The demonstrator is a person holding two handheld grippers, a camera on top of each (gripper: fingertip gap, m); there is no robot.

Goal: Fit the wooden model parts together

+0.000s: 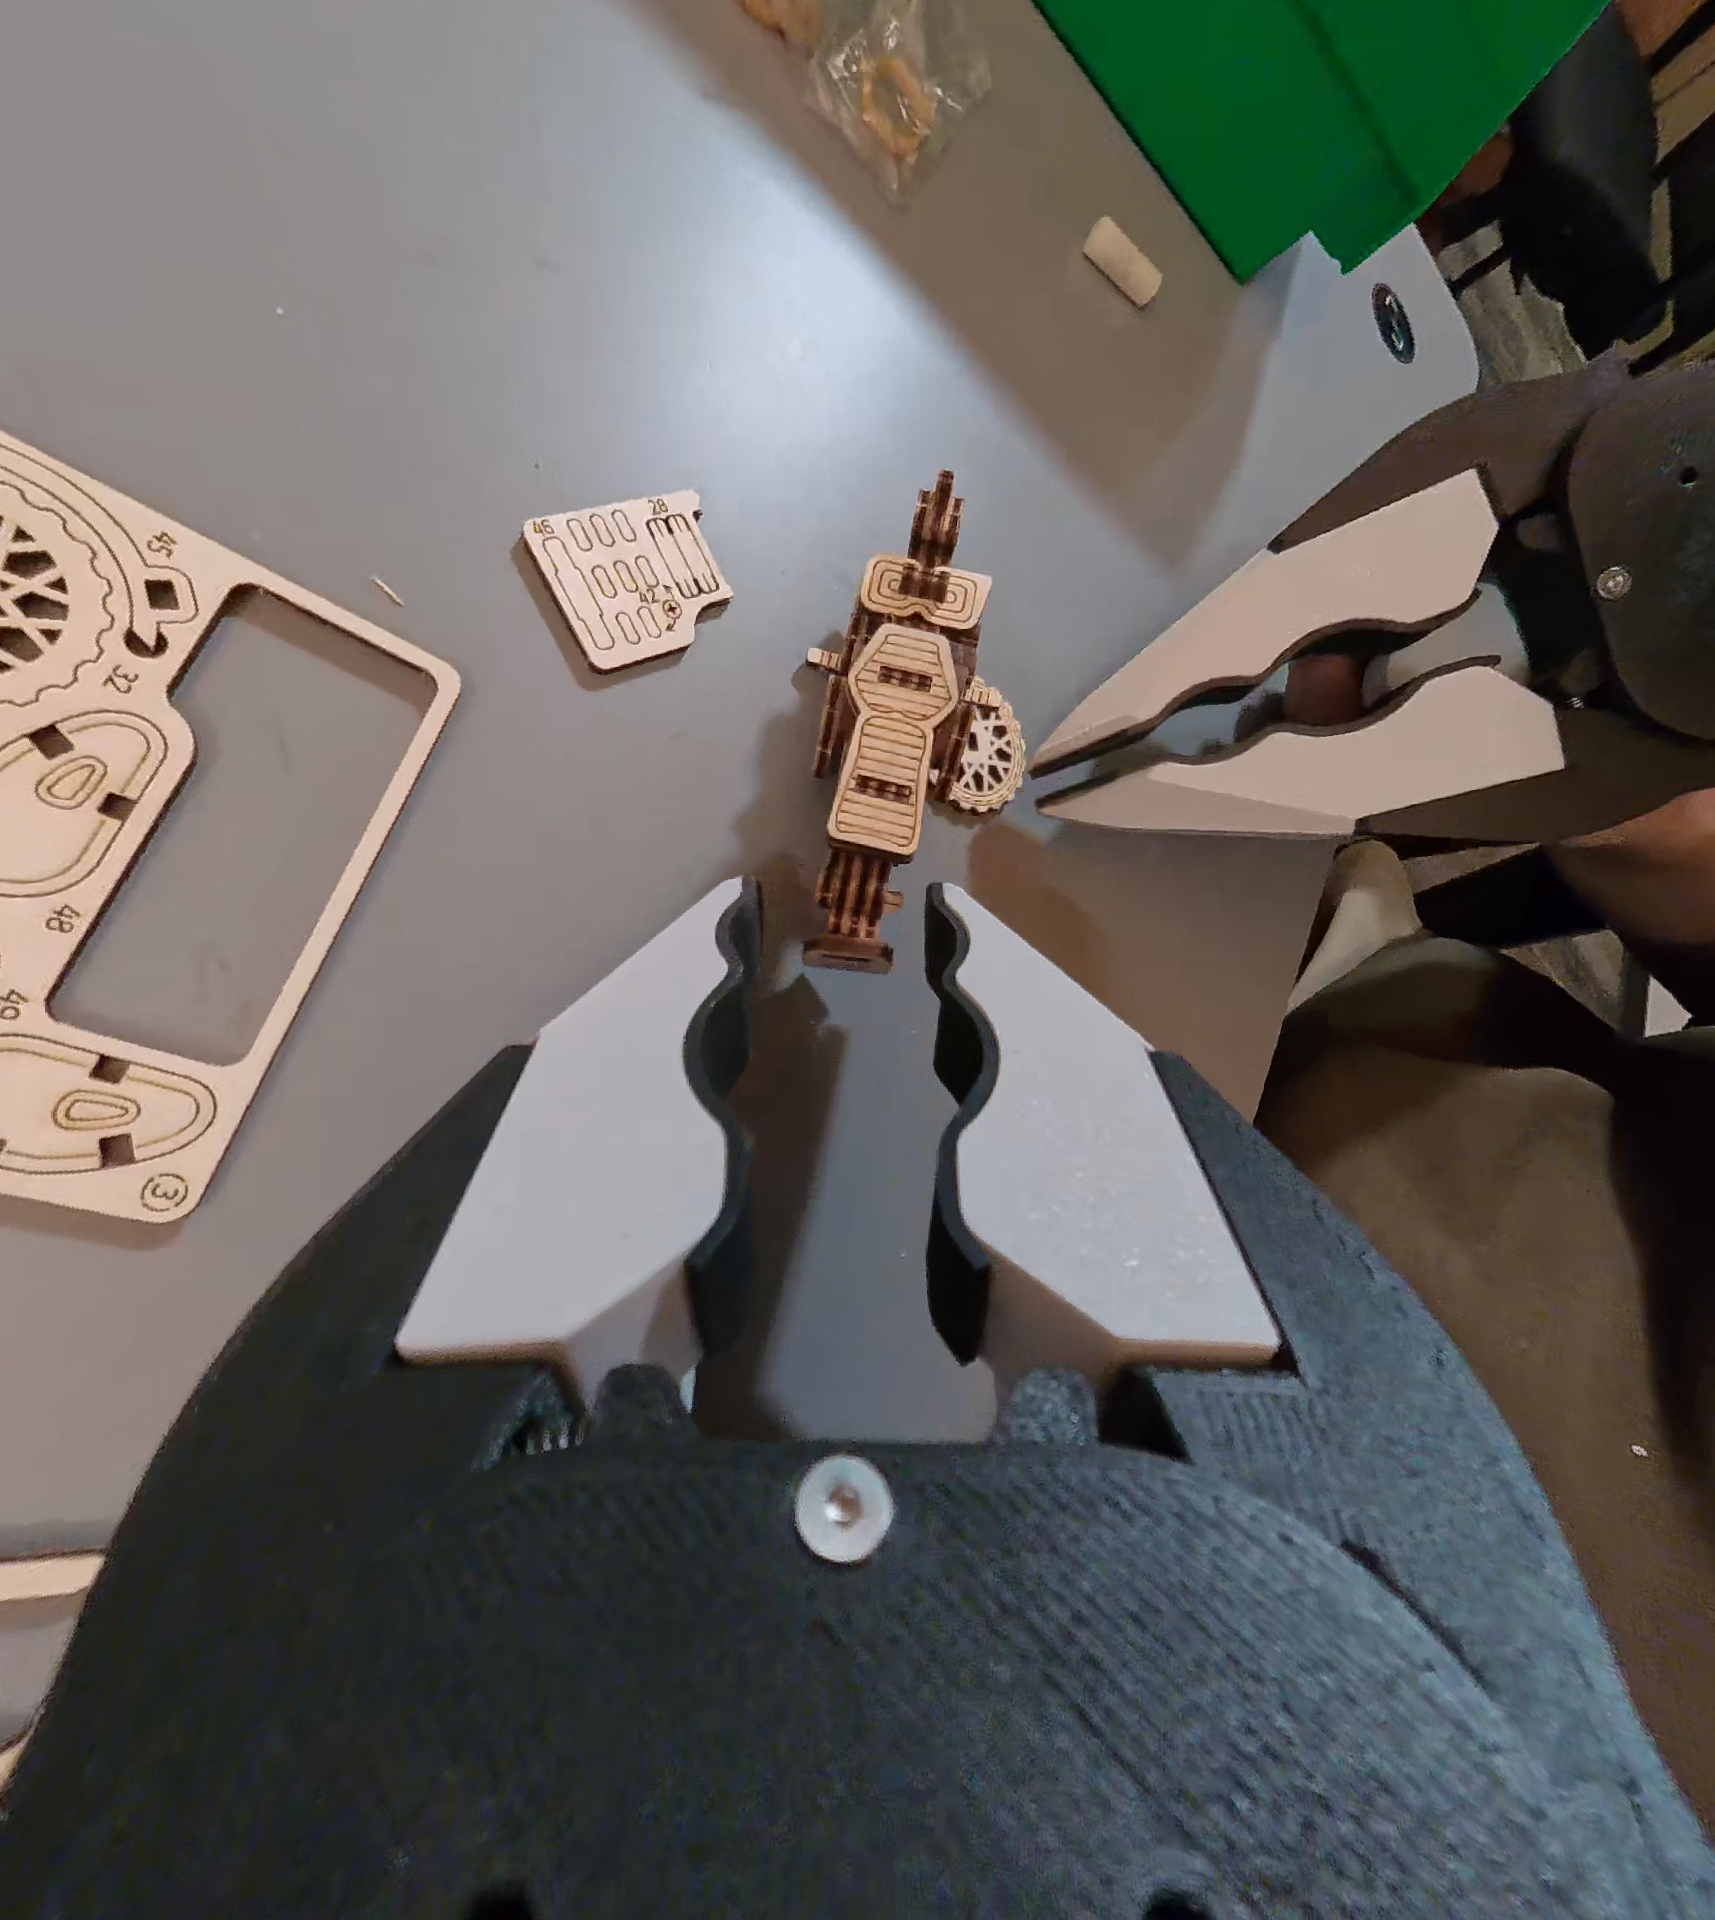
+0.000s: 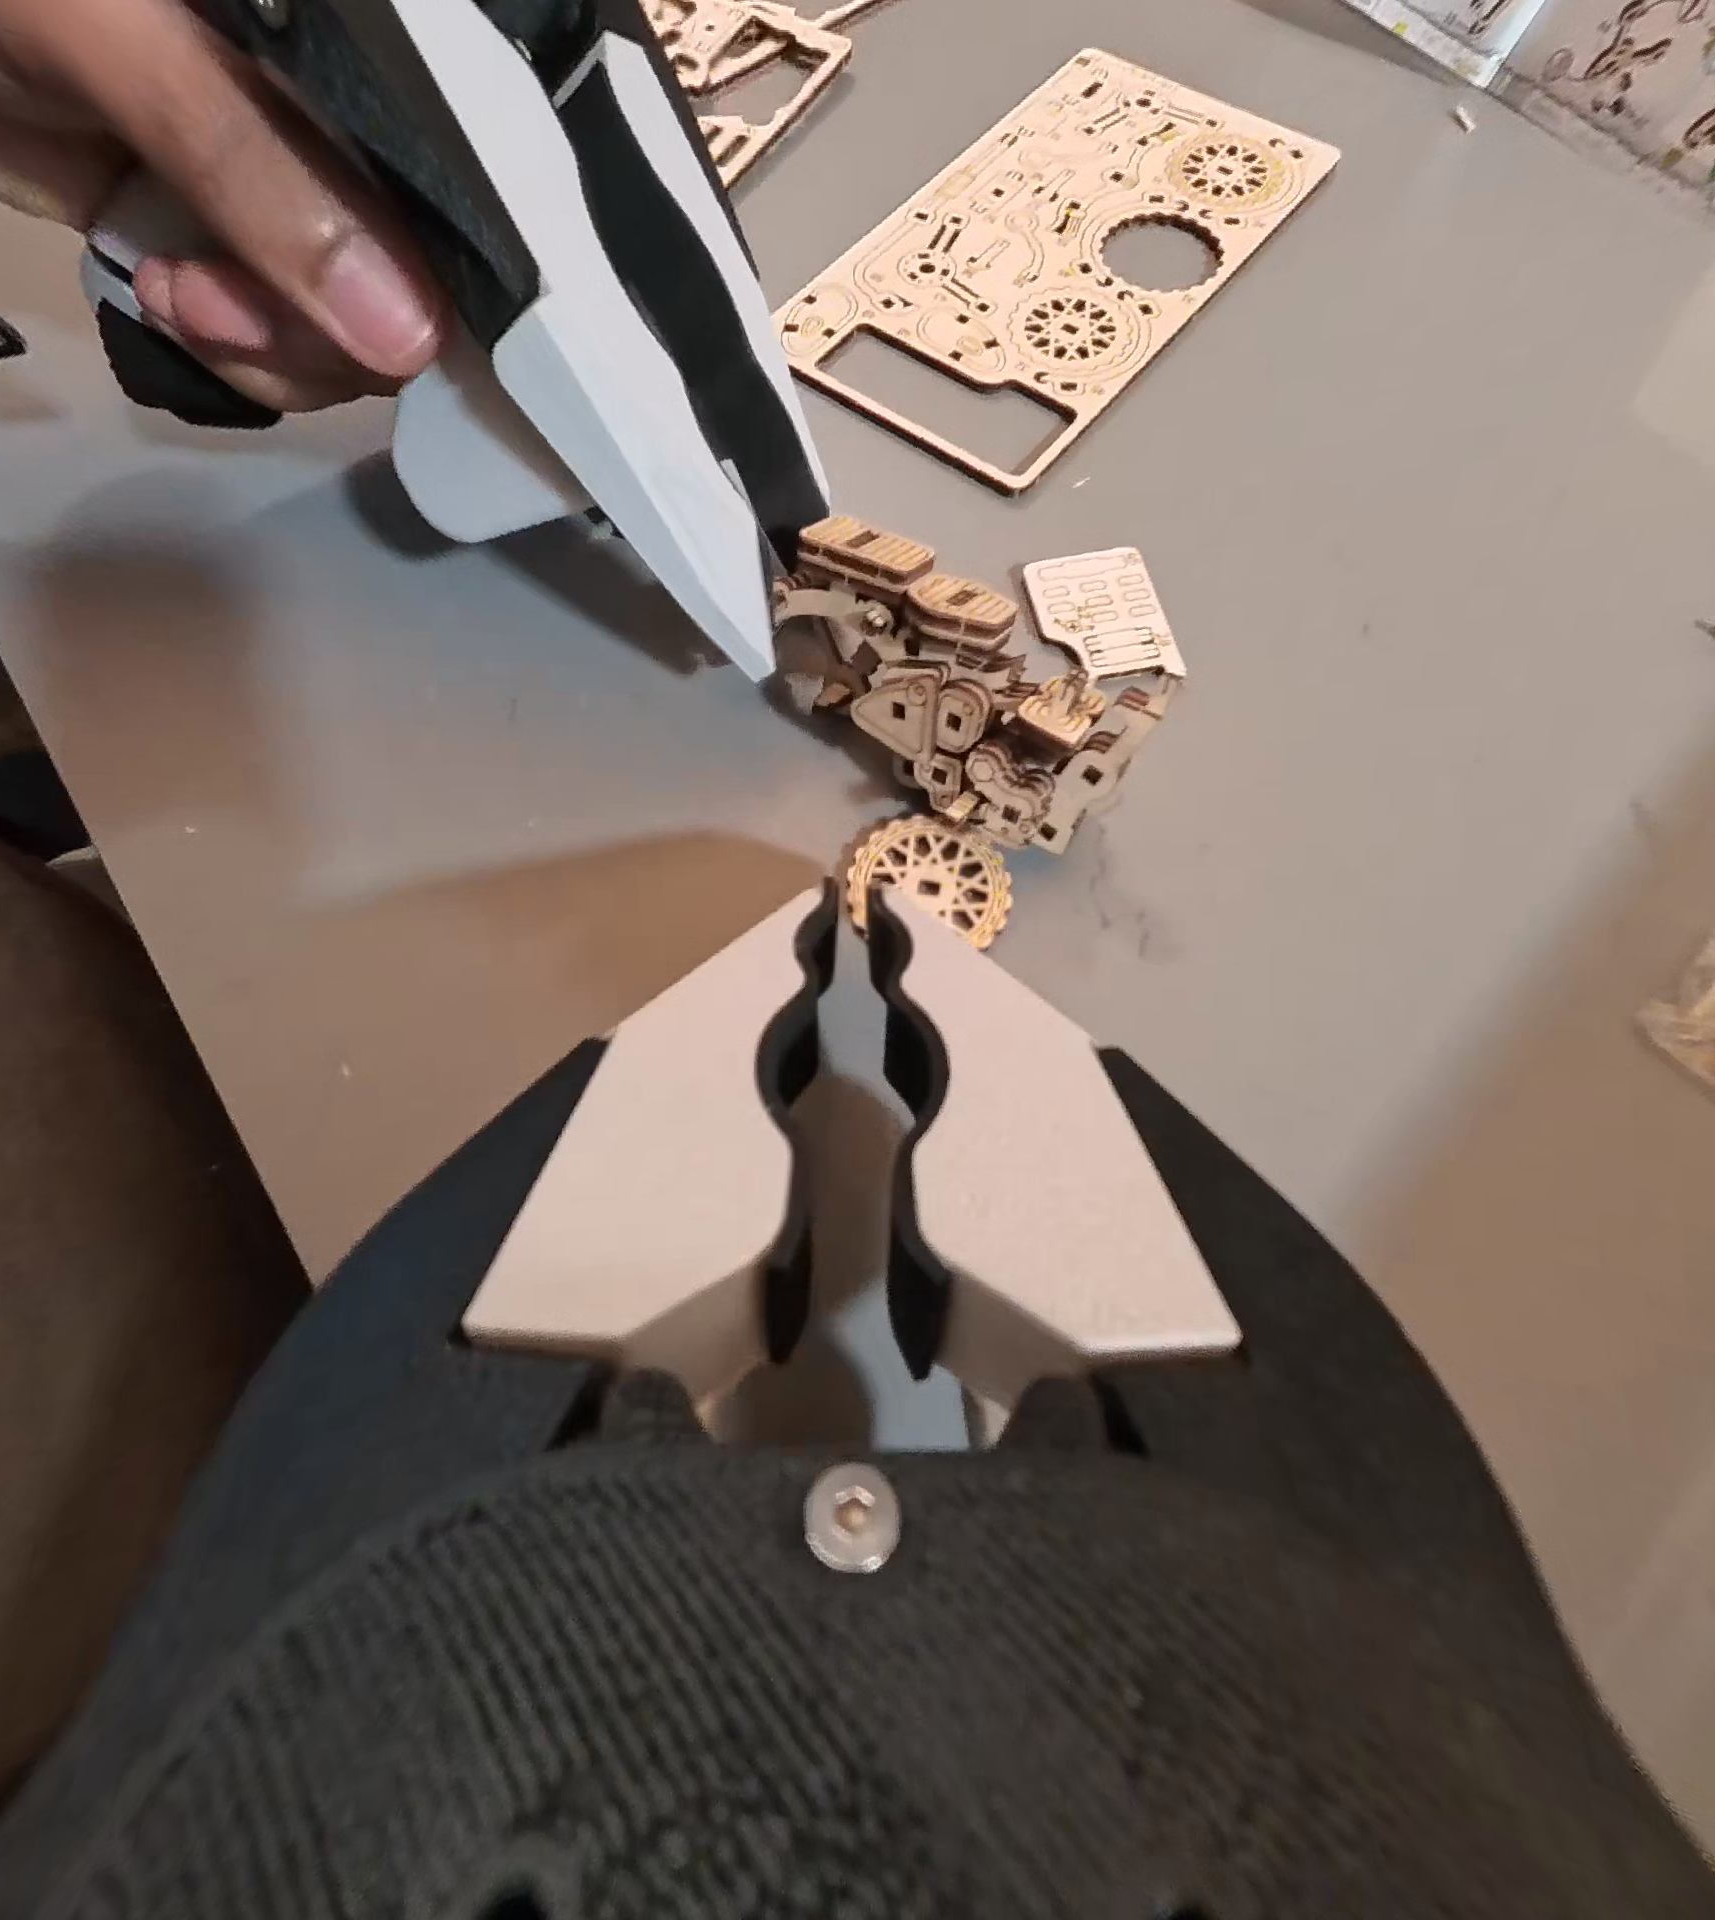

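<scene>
A part-built wooden model [image 1: 884, 727] lies on the grey table [image 1: 417, 260]; it also shows in the right wrist view [image 2: 946, 707]. A wooden spoked wheel [image 1: 988, 769] leans at its side, nearest my right gripper [image 2: 936, 878]. My left gripper [image 1: 842, 909] is open, its fingertips either side of the model's near end without touching it; it shows from the side in the right wrist view [image 2: 788, 592]. My right gripper [image 2: 853, 904] is shut to a narrow slit with its tips at the wheel's rim, also seen in the left wrist view [image 1: 1037, 790].
A small cut wooden card [image 1: 624, 582] lies just beyond the model. A large part sheet [image 1: 157, 1143] lies left; another part sheet [image 2: 1061, 260] lies farther off. A plastic bag of parts [image 1: 894, 94], a green box [image 1: 1300, 104] and a small white block [image 1: 1123, 260] stand far. The table edge runs close behind the right gripper. One gripper's finger ends stand about 6 cm off the other's. From the left gripper's tips to the small cut wooden card [image 1: 624, 582] is close to 6 cm. The right camera catches it too, in the right wrist view [image 2: 1091, 598].
</scene>
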